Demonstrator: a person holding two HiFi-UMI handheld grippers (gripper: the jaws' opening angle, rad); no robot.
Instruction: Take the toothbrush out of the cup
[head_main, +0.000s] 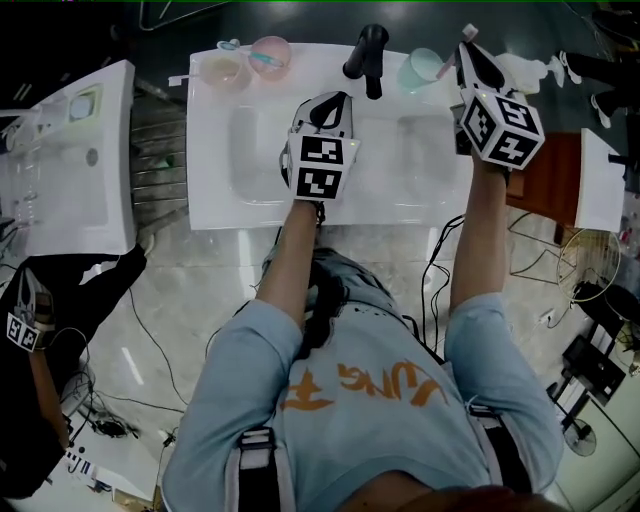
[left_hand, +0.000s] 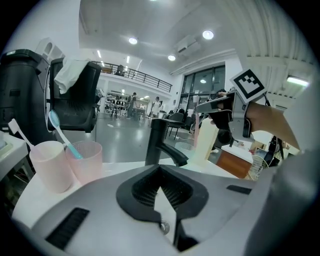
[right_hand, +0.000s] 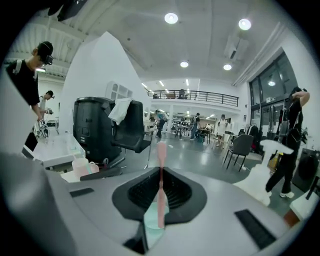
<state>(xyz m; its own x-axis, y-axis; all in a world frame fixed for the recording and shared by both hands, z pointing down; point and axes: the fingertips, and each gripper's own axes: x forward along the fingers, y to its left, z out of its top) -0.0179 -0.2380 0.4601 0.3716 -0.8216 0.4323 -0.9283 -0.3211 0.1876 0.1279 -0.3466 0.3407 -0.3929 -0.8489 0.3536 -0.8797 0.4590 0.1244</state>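
Note:
A pink toothbrush (right_hand: 160, 170) stands upright between the jaws of my right gripper (right_hand: 159, 200), which is shut on its handle. Its lower end shows against the mouth of the mint cup (right_hand: 150, 222) right beneath. From the head view the right gripper (head_main: 468, 45) hovers at the counter's back right, beside the mint cup (head_main: 423, 70). My left gripper (head_main: 335, 100) hangs over the white basin (head_main: 250, 160), shut and empty. Its jaws (left_hand: 161, 192) meet with nothing between them. Two pink cups (head_main: 245, 62) at the back left hold a blue toothbrush (left_hand: 62, 135).
The black faucet (head_main: 366, 55) stands between the two grippers. A white pump bottle (head_main: 530, 68) sits to the right of the mint cup. A second white counter (head_main: 70, 150) lies to the left, and another person (head_main: 40, 330) stands at lower left. Cables trail across the floor.

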